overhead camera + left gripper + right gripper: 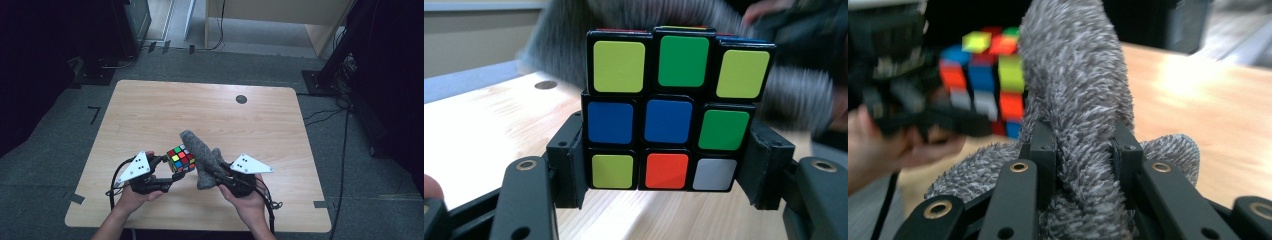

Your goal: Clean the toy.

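The pale wooden surface (150, 110) with rounded corners shows whole from the high view. Above its near edge, the right gripper (1083, 150) has its fingers pinching a fuzzy grey cloth (1073, 75). Beside it, the left gripper (666, 165) has its fingers clamping a glossy puzzle cube (669, 107), stickers clear in its own view.

The high view is dim, with dark corners. Glare whitens the tabletop (1198, 85) beyond the right hand-held gripper (1083, 150). The grey cloth (794, 95) behind the sharply focused cube (669, 115) is motion-blurred.
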